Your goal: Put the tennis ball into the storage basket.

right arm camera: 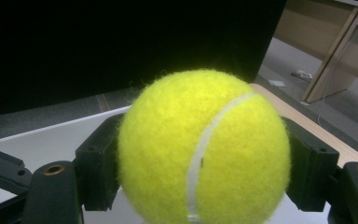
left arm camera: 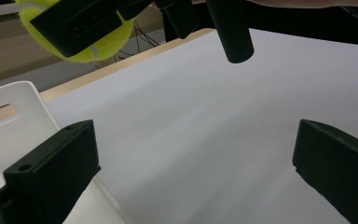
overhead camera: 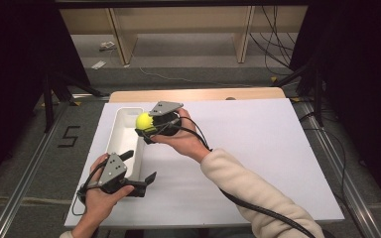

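Right gripper [overhead camera: 146,124] clamps a yellow tennis ball [right arm camera: 204,148] between its jaws above a white tray [overhead camera: 121,130]; left gripper [overhead camera: 140,171] jaws wide apart.

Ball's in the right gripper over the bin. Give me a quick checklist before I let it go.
1. Grip: right gripper shut on the tennis ball, a jaw on each side: ok.
2. Ball over the white bin, by the high view: ok.
3. Bin floor bare where it shows: ok.
4. Left gripper open, straddling the bin's near right wall, one jaw inside: not ok.
5. Drop height above the bin floor: cannot tell.
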{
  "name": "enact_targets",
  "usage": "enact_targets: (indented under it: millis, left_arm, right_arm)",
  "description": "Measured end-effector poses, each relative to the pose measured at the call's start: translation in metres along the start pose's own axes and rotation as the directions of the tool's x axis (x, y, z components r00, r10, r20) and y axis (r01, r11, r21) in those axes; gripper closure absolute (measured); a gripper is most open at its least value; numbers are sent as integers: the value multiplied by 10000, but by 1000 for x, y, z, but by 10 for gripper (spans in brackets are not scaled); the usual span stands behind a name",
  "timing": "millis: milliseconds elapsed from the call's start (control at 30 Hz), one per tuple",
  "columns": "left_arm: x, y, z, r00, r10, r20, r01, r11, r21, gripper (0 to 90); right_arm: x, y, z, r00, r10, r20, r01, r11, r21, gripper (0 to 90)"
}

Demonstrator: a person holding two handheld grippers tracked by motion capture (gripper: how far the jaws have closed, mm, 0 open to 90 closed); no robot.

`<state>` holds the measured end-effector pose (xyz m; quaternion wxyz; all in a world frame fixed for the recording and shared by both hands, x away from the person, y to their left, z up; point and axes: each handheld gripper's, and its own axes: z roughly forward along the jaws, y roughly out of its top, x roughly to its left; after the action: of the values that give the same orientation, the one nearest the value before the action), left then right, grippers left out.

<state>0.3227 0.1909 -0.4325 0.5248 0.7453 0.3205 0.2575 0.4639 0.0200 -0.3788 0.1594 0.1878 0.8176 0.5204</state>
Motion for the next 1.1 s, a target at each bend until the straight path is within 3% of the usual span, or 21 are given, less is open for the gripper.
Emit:
enact_targets:
  millis: [1100]
  left_arm:
    - [0, 0, 0, 10000, 14, 7, -14, 10000, -21, 0]
  right_arm:
    - [1, 6, 7, 10000, 18, -49, -18, 10000, -56, 266]
